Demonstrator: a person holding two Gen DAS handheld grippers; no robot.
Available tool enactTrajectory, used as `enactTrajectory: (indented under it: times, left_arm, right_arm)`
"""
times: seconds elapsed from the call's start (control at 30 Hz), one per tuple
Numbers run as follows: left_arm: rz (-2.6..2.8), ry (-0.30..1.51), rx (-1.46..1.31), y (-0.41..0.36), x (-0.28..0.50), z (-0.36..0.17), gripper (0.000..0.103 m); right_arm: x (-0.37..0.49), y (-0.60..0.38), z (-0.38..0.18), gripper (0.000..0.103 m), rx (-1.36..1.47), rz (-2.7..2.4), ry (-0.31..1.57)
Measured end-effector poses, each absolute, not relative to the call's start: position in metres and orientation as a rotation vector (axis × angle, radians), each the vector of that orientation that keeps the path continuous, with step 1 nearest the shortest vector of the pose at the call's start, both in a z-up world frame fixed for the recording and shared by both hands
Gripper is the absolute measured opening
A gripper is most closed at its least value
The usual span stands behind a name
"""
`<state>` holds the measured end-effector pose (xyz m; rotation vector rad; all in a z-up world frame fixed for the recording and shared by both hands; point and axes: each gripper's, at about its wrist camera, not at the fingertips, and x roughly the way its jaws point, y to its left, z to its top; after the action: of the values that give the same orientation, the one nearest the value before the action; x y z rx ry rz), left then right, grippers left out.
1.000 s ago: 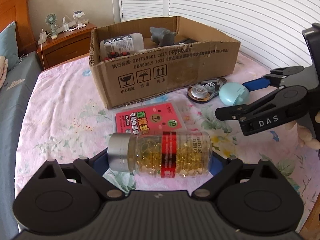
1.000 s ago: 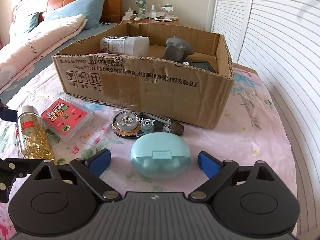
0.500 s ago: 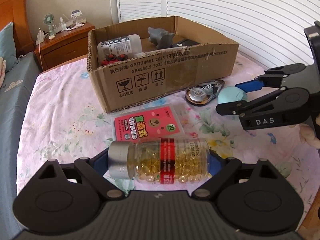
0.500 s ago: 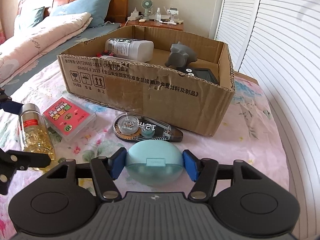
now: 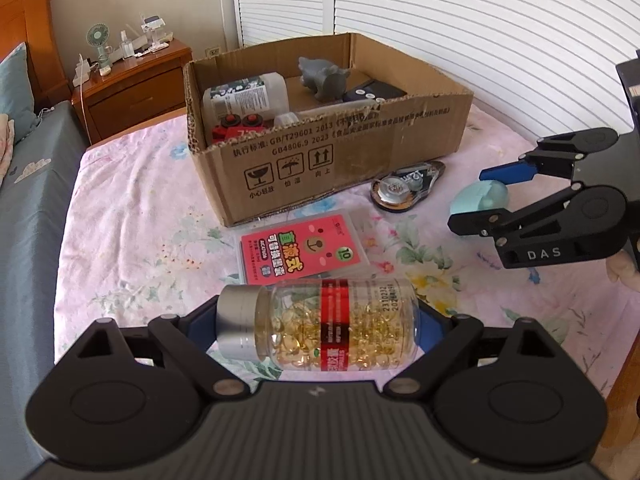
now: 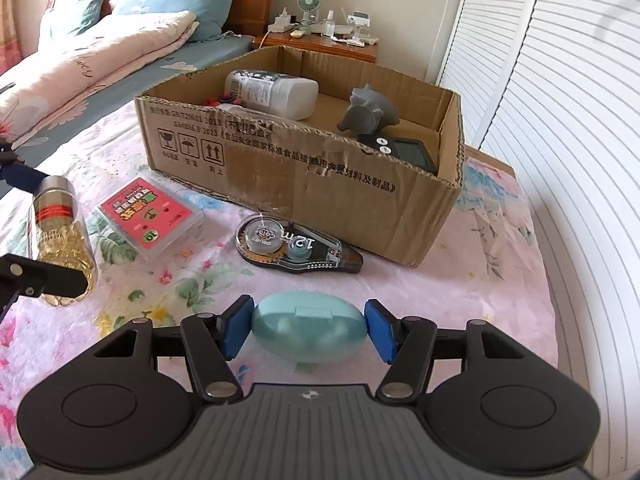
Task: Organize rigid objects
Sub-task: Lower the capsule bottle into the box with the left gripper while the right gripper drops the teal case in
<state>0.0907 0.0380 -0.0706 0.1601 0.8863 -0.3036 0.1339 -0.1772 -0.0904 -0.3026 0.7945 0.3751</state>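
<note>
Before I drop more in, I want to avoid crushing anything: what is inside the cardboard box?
Inside the cardboard box: a white bottle lying down, a grey animal figure, a dark device with a screen and something red. The near wall hides the floor beneath them.

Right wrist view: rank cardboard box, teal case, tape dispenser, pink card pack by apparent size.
1. cardboard box
2. teal case, though nearness to the camera inflates it
3. tape dispenser and pink card pack: too alike to rank

Wooden nightstand — small fan on top — beside louvered doors.
</note>
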Motion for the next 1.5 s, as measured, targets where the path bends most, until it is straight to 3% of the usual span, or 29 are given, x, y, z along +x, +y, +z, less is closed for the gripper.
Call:
enactTrajectory:
  times: [0.57,0.9,1.33,1.47,1.5]
  left_arm:
    - [-0.315,0.849,0.168,0.041,0.084,-0.048,0.093]
    - [-0.318,0.81,0.173,0.047,0.089,-0.037,0.093]
    - [-0.308,0.772,0.195,0.054,0.103,-0.026,0.093]
    - [-0.306,0.762,0.207,0.053,0.11,-0.021,0.093]
    - [-0.308,0.759,0.208,0.052,0.111,-0.02,0.093]
  right_arm:
    - [0.13,-0.185,-0.042,0.065,-0.299,0.402,0.726]
    - [0.176,-0.177,-0.002,0.066,-0.309,0.392,0.648]
    - [0.262,-0.159,-0.02,0.066,-0.253,0.328,0.721]
    - [0.255,-0.161,-0.018,0.098,-0.229,0.325,0.698]
    - [0.252,-0.162,-0.016,0.102,-0.224,0.325,0.688]
